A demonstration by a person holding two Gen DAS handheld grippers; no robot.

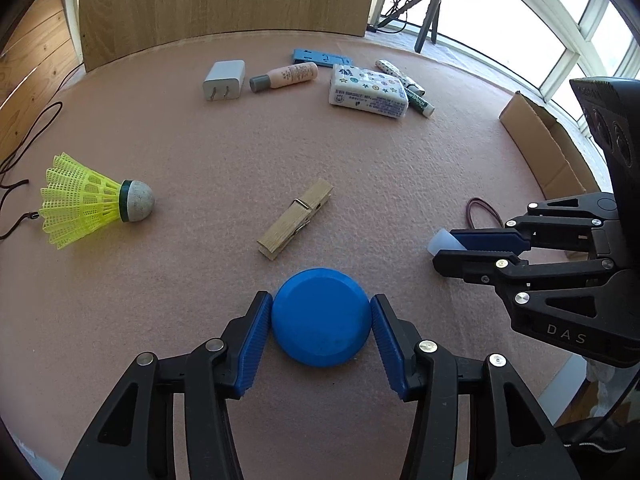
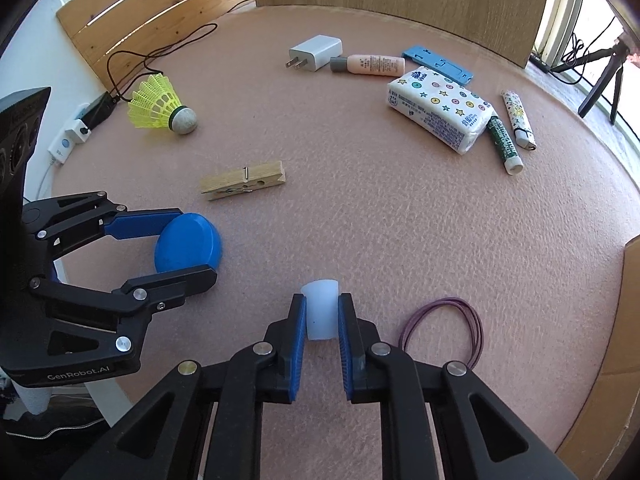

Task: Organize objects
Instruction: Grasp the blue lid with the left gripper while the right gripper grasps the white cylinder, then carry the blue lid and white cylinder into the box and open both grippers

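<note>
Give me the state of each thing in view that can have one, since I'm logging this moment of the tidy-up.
left gripper: jaws closed on the blue disc
right gripper: jaws shut on the white cap
clothespin: closed, lying flat
pink bottle: capped, on its side
shuttlecock: on its side
tissue pack: lying flat
cardboard box: flaps open
</note>
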